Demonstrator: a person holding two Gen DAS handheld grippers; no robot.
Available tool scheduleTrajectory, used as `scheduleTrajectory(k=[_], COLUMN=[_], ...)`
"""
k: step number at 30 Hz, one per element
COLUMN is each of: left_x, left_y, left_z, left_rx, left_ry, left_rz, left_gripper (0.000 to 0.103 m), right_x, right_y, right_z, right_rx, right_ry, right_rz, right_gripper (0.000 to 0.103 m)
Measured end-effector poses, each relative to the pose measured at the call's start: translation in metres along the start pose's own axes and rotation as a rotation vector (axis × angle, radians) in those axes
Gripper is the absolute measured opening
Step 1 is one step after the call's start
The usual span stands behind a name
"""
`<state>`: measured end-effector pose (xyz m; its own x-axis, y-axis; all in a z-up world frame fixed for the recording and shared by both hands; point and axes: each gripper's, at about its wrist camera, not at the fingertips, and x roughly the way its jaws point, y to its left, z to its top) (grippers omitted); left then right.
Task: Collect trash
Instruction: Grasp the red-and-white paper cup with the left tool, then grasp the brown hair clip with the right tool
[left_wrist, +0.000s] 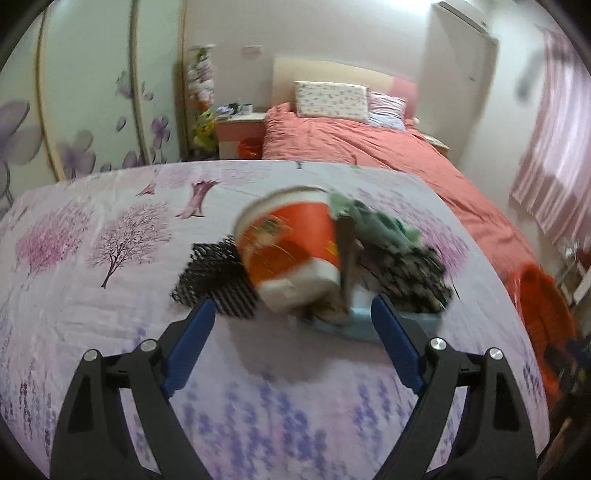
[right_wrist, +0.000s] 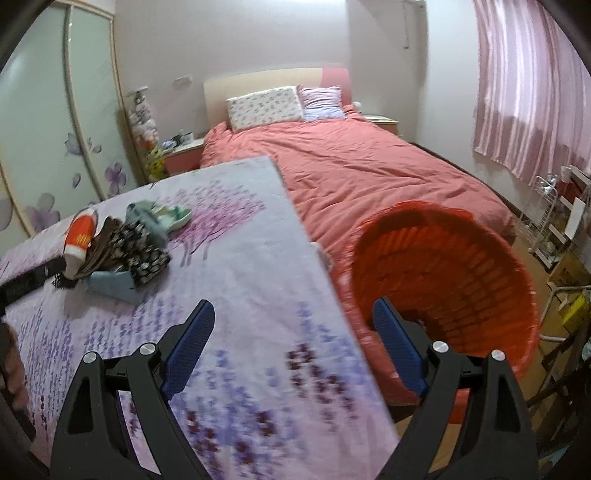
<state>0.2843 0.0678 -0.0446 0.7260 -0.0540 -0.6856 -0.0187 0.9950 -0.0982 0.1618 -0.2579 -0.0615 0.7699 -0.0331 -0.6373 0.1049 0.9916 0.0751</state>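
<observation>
An orange and white noodle cup (left_wrist: 291, 247) lies tipped on its side on the floral-cloth table (left_wrist: 110, 332), blurred. Beside it lie black mesh netting (left_wrist: 214, 280), a green crumpled wrapper (left_wrist: 373, 221), a black patterned bag (left_wrist: 410, 277) and a light blue box (left_wrist: 369, 325). My left gripper (left_wrist: 293, 317) is open just in front of the cup, touching nothing. The same pile shows at the left of the right wrist view: the cup (right_wrist: 79, 236), the patterned bag (right_wrist: 140, 251) and the blue box (right_wrist: 110, 284). My right gripper (right_wrist: 293, 317) is open and empty over the table's right edge, beside the orange bin (right_wrist: 461, 266).
The orange bin with a red liner stands off the table's right edge and also shows in the left wrist view (left_wrist: 539, 314). A bed with a coral cover (right_wrist: 369, 177) lies beyond. A wire rack (right_wrist: 550, 221) and clutter stand at the right wall.
</observation>
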Motion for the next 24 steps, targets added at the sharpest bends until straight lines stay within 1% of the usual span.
scheduleTrajectory(k=[1,3,9,13,15,17,18,21,24], left_x=[0.003,0.011,0.035,0.052,0.058,0.062,0.062,0.061,0.057], left_y=[0.008,0.011,0.002,0.003,0.007,0.011,0.011,0.013,0.014], left_z=[0.005,0.014,0.029,0.033,0.033,0.033,0.033,0.031,0.032], left_rx=[-0.015,-0.033,-0.004,-0.022,-0.038,-0.055,-0.060,-0.067,-0.053], left_ry=[0.003,0.012,0.042,0.085,0.097,0.105,0.107,0.097,0.079], left_rz=[-0.006,-0.019,-0.027,-0.053,-0.064,-0.085,-0.093,-0.112,-0.105], left_gripper=[0.085,0.085,0.084,0.075,0.073,0.068,0.063,0.062,0.062], right_x=[0.002,0.005,0.015,0.020,0.021,0.023,0.024,0.023,0.024], right_y=[0.003,0.011,0.029,0.037,0.041,0.044,0.046,0.048,0.052], right_z=[0.000,-0.001,0.001,0.000,-0.001,-0.001,-0.002,-0.004,-0.004], right_rx=[-0.004,-0.010,-0.028,-0.048,-0.057,-0.065,-0.071,-0.076,-0.080], right_ry=[0.004,0.009,0.028,0.035,0.039,0.042,0.044,0.048,0.051], right_rz=[0.004,0.008,0.021,0.025,0.027,0.027,0.027,0.029,0.032], right_gripper=[0.087,0.087,0.087,0.087,0.087,0.087,0.087,0.087,0.087])
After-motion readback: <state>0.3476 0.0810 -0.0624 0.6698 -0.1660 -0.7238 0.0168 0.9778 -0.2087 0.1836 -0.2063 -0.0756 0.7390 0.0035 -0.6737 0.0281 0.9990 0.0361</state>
